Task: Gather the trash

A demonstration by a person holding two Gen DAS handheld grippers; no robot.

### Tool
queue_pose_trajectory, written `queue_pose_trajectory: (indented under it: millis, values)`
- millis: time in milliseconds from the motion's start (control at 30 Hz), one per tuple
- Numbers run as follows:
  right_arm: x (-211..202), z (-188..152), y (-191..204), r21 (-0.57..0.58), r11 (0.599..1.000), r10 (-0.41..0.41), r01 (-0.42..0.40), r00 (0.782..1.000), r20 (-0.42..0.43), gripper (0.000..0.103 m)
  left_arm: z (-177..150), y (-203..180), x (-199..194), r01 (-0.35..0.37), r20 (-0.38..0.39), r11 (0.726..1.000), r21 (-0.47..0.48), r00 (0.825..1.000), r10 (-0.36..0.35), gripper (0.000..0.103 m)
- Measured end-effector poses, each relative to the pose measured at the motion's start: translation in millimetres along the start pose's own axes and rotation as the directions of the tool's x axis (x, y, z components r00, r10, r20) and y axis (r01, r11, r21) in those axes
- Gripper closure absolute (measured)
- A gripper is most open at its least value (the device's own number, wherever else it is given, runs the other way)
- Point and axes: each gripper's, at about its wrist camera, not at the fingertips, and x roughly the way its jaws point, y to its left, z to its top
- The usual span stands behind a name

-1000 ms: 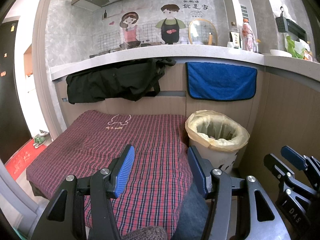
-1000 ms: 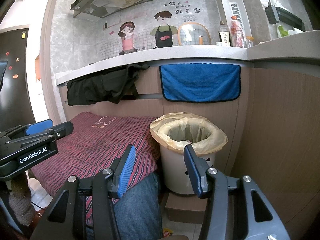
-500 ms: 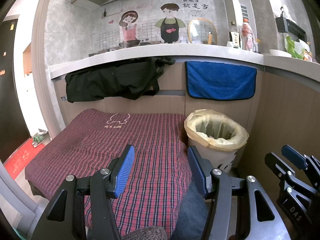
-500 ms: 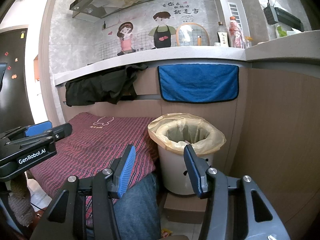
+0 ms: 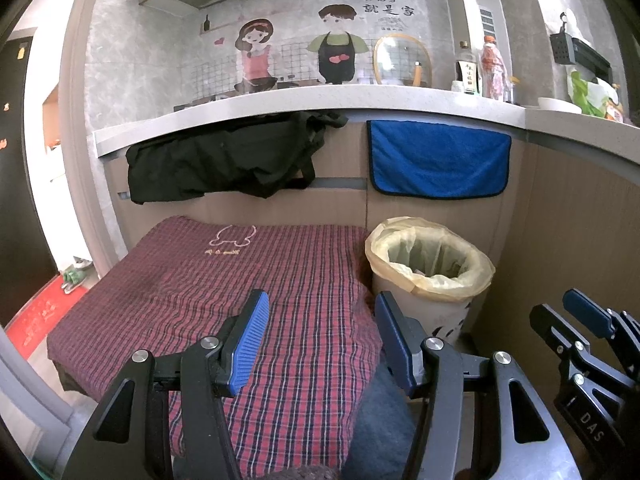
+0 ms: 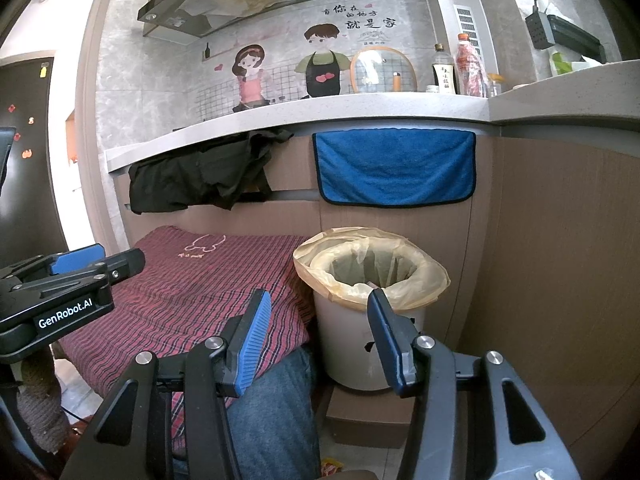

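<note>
A white trash bin (image 5: pixel 430 264) lined with a yellowish bag stands on a small box against the wooden counter front; it also shows in the right wrist view (image 6: pixel 370 276). My left gripper (image 5: pixel 320 320) is open and empty, held over the red plaid cloth (image 5: pixel 248 280), left of the bin. My right gripper (image 6: pixel 318 320) is open and empty, just in front of the bin's left side. A small scrap of wrapper (image 6: pixel 332 468) lies on the floor below the right gripper. No trash shows on the cloth.
A black garment (image 5: pixel 224 160) and a blue towel (image 5: pixel 438 160) hang from the counter edge. Bottles (image 5: pixel 492 68) and a bowl stand on the counter. A wooden panel wall (image 6: pixel 560 260) closes the right side. A jeans-clad knee (image 6: pixel 272 412) sits below the grippers.
Both views have shifted slightly; the grippers drew back and up a little from the bin. Both stay open and empty.
</note>
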Motion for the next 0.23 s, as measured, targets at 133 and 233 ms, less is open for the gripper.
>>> queue_pose_trajectory:
  millis: [133,233]
  values:
    - [0.6,0.3,-0.4,-0.001,1.0,0.001,-0.001,1.0,0.001,0.055,-0.3,-0.5,0.4,0.005,-0.001,1.0,-0.002,1.0,-0.005,0.047]
    - [1.5,0.3,-1.3,-0.002,1.0,0.004,-0.004,1.0,0.0,0.055,0.2,-0.8,0.4,0.009,-0.001,1.0,-0.001,1.0,-0.009,0.047]
